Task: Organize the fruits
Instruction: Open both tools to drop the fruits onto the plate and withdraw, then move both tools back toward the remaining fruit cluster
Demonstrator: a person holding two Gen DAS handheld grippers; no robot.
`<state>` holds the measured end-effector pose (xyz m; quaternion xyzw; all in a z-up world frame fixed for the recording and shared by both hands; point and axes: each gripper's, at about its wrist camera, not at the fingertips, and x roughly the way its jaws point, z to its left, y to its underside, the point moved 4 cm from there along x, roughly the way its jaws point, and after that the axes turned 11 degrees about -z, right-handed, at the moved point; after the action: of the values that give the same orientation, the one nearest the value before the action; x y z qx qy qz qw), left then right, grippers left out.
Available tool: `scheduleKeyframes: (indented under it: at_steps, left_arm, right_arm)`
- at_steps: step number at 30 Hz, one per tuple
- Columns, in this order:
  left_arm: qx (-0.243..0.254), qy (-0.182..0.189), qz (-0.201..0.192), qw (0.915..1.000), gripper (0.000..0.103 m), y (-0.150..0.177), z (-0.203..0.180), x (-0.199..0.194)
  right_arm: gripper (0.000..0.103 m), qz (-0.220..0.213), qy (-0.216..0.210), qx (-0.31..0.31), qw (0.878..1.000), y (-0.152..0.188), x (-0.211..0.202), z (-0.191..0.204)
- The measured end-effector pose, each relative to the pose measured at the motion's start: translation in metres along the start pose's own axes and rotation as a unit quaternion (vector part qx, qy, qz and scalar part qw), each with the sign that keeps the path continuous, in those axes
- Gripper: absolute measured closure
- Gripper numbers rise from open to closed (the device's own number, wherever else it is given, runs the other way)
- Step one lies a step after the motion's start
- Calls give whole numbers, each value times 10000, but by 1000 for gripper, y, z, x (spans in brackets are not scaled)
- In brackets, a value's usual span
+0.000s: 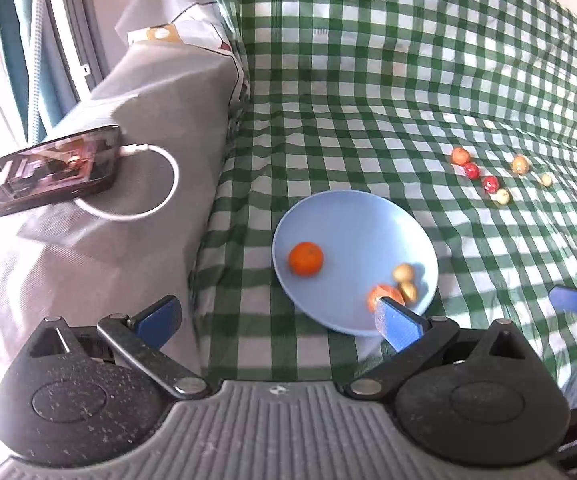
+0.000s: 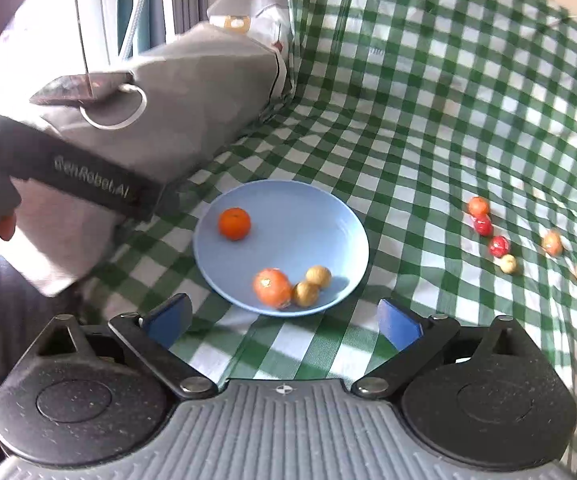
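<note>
I see the blue plate (image 2: 328, 216) just ahead of my right gripper (image 2: 284, 322), holding 2 oranges (image 2: 234, 223) and 2 small fruits (image 2: 312, 284). Both my right and left gripper (image 1: 276, 318) gape wide, gripping nothing.

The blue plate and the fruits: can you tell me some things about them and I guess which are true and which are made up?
1. The blue plate holds four fruits. True.
2. Both oranges touch each other. False: one orange lies alone at the far side, the other orange lies near the two small yellow fruits.
3. The plate sits on a plain red cloth. False: the checked cloth is green and white.
4. Six small fruits lie on the cloth to the right of the plate. True.
5. The right gripper grips an orange. False: its jaws are open and empty.
</note>
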<state>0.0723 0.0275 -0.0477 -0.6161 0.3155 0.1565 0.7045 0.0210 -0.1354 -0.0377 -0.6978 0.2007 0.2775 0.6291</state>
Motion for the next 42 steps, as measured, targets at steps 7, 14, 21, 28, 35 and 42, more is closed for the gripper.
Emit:
scheduleKeyframes:
  at_steps: [7, 14, 21, 28, 35, 42]
  left_arm:
    - [-117, 59, -219, 9997, 0, 4, -1, -45]
    - [-149, 27, -589, 9981, 0, -8, -8, -80]
    - [-37, -41, -647, 9979, 0, -3, -11, -100]
    - [93, -36, -569, 9983, 0, 7, -16, -101]
    - [68, -34, -542, 9985, 0, 7, -18, -101]
    - [152, -5, -463, 9988, 0, 9, -24, -97]
  right_arm:
    - [3, -320, 250, 142, 9991, -2, -43, 17]
    - [1, -638, 323, 318, 9969, -10, -77, 13]
    - [1, -812, 303, 555, 9947, -4, -95, 14]
    - [1, -826, 251, 613, 9944, 3, -101, 16]
    - [1, -818, 239, 662, 9942, 5, -101, 15]
    - [1, -794, 286, 745, 9936, 8, -98, 12]
